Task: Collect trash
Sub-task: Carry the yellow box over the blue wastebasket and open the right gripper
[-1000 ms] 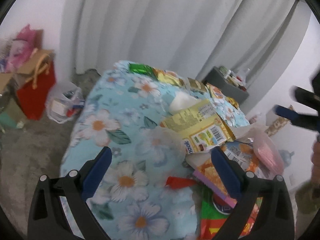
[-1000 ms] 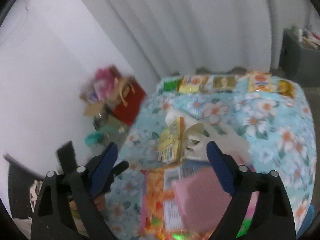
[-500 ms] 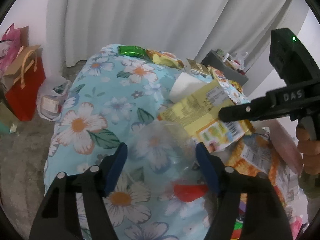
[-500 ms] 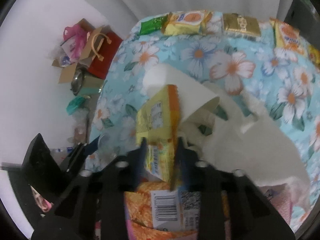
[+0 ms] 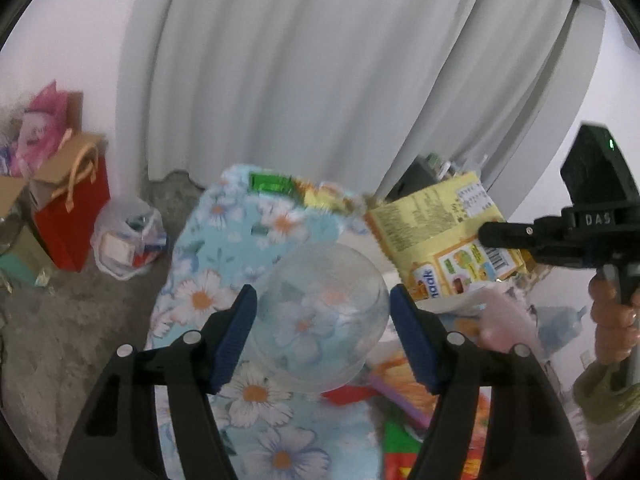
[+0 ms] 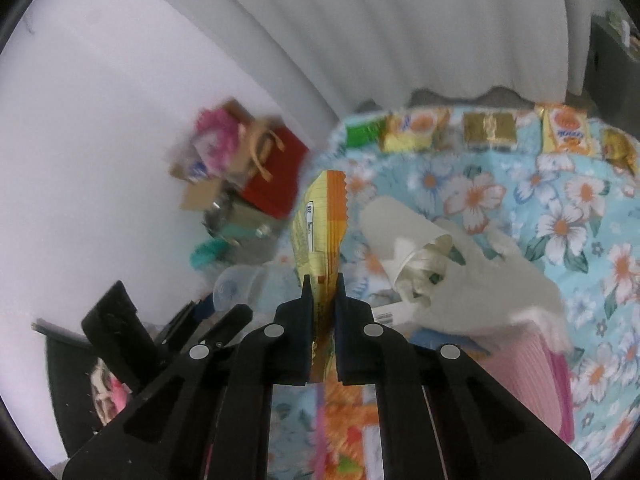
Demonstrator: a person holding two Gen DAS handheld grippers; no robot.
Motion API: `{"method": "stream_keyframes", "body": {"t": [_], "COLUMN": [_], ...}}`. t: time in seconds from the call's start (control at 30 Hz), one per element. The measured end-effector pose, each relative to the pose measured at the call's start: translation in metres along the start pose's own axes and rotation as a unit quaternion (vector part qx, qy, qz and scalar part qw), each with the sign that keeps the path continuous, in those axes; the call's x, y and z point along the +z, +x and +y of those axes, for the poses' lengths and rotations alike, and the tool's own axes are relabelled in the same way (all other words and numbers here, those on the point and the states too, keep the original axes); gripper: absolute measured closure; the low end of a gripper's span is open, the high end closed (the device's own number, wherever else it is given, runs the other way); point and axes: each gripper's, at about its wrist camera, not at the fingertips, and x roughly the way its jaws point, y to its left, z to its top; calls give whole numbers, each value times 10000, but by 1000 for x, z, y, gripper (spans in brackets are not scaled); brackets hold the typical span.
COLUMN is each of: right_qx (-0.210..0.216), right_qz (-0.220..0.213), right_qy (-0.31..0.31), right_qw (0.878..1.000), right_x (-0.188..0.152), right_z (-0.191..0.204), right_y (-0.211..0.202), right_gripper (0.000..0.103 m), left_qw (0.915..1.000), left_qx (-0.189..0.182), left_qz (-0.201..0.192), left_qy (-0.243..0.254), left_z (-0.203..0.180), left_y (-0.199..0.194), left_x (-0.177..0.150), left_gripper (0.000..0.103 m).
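A clear plastic cup (image 5: 320, 320) sits between the blue pads of my left gripper (image 5: 322, 296), which is shut on it and holds it just above the flowered tablecloth (image 5: 200, 300). A yellow snack wrapper (image 6: 320, 216) stands on edge between the jaws of my right gripper (image 6: 322, 284); the jaws are closing and pinch its lower end. In the left wrist view the same wrapper (image 5: 436, 232) hangs in the air at the right, gripped by the right gripper (image 5: 486, 234), which a person's hand (image 5: 612, 320) holds. The clear cup (image 6: 240, 284) shows low at the left in the right wrist view.
On the cloth lie a tipped white paper cup (image 6: 404, 224), a white napkin (image 6: 500, 280), a pink pad (image 6: 536, 360) and orange packets (image 6: 344, 412). Several snack packets (image 6: 412, 128) line the far edge. A red gift bag (image 5: 76, 204) and a white plastic bag (image 5: 124, 236) stand on the floor.
My left gripper narrowed around the clear cup and rose with it. My right gripper came down open, closed on the yellow wrapper and lifted it off the table.
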Motion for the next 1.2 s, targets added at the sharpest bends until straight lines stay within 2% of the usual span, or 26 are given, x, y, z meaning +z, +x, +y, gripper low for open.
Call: {"method": "stream_keyframes", "body": {"t": [0.17, 0.27, 0.33, 0.4, 0.47, 0.57, 0.63, 0.67, 0.77, 0.87, 1.0, 1.07, 1.13, 1.2], "right_qx": [172, 14, -182, -456, -858, -1252, -1565, -1644, -1833, -1859, -1694, -1540, -1452, -1414], "right_qz": [-765, -1291, -1616, -1926, -2265, -2583, -2727, -2769, -2883, -2760, -2515, -2480, -2427, -2420], "right_qy": [59, 283, 539, 829, 1255, 1927, 2472, 2730, 3581, 4278, 5069, 5350, 5565, 5761], "right_qw": [9969, 9912, 9852, 9767, 9621, 9383, 9165, 9065, 8689, 8404, 8069, 7928, 7812, 7678], "right_x": [-36, -73, -101, -130, -169, -222, -260, -276, -328, -362, -396, -412, -422, -432], "right_z": [-8, -31, -51, -73, -103, -145, -176, -191, -245, -299, -379, -410, -438, -462], "right_y": [-81, -136, -174, -207, -241, -275, -290, -295, -302, -294, -268, -256, -248, -241], "right_gripper": [96, 96, 96, 96, 96, 96, 96, 96, 95, 95, 92, 91, 91, 79], "left_qw": [9980, 9944, 9882, 9796, 9686, 9465, 9320, 9222, 8996, 8813, 8631, 8588, 8616, 8632], "left_qx": [-419, -853, -1322, -1740, -2084, -2597, -2839, -2959, -3008, -2697, -2215, -1895, -1632, -1467], "left_qz": [-356, -270, -79, 99, 331, 852, 1261, 1510, 2166, 2850, 3512, 3664, 3619, 3648], "left_qy": [307, 562, 771, 998, 1312, 1715, 1867, 1981, 2311, 2633, 2874, 3039, 3164, 3166], "left_z": [-51, -97, -138, -178, -228, -309, -359, -389, -460, -514, -561, -585, -600, -609], "left_y": [-48, -59, -57, -51, -38, -8, 17, 33, 75, 127, 194, 222, 249, 270], "left_x": [5, 3, -2, -9, -23, -49, -67, -82, -129, -184, -243, -272, -288, -306], "left_gripper": [37, 37, 37, 37, 37, 37, 37, 37, 37, 37, 37, 37, 37, 36]}}
